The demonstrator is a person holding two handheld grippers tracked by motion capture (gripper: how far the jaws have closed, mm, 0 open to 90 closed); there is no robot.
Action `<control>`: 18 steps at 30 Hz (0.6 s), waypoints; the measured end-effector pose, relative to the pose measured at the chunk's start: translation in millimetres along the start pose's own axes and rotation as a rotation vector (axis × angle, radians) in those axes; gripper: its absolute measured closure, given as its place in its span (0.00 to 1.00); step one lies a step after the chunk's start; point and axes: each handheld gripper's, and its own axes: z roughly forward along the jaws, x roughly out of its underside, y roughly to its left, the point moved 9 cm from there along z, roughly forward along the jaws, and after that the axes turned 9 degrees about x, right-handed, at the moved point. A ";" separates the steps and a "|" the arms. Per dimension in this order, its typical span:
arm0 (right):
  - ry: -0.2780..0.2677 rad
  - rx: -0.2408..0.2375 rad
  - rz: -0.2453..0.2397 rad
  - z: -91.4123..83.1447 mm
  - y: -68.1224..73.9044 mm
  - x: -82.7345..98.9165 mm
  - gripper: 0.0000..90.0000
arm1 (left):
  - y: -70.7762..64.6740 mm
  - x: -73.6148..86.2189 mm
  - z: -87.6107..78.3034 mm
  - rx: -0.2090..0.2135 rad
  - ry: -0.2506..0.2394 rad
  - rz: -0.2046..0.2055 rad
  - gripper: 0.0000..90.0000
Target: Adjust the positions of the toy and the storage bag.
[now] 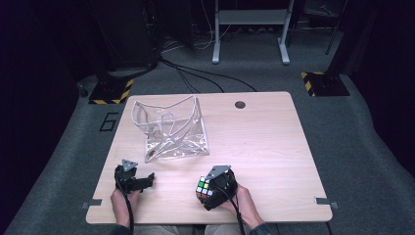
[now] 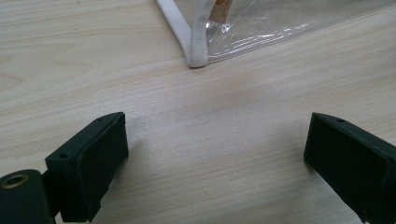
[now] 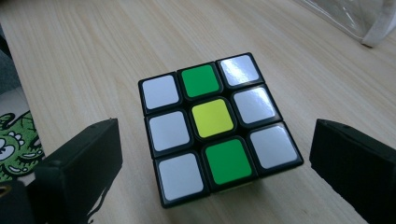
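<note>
Near the front edge of the bench (image 1: 264, 147), a little right of its middle, sits the puzzle cube (image 3: 217, 126), flat on the pale wood. Its top face in my right gripper view reads white down both outer columns, with green, yellow, green down the middle column. From the high view I can make out a side face with mixed colours, too small to sort out.

My right gripper (image 3: 212, 172) is at the cube, its jaws spread wide with one on either side and a clear strip of wood showing between each jaw and the cube; neither touches it. In the high view that gripper (image 1: 208, 193) sits tight against the cube's near right side, my right hand (image 1: 244, 205) behind it.

My left gripper (image 2: 215, 158) is also spread wide, with only bare wood between its jaws. It rests low over the bench near the front left (image 1: 147, 181), well apart from the cube, with my left hand (image 1: 122, 203) behind it.

Beyond my left gripper lies a clear plastic bag (image 1: 171, 129) with white trim, standing open and crumpled on the left half of the bench. One white-edged corner of it (image 2: 196, 46) shows just ahead of my left gripper, not touching it.

A small dark round hole (image 1: 240, 104) sits near the far edge of the bench.
</note>
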 end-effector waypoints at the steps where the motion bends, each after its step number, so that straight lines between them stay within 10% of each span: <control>1: 0.007 -0.001 0.000 2.3 1.3 -0.6 0.02 | 0.0 0.0 0.0 0.000 0.000 0.000 0.07; 18: 0.024 0.022 0.011 9.8 -4.6 5.1 0.36 | -0.1 0.0 -0.1 0.001 0.001 0.000 0.07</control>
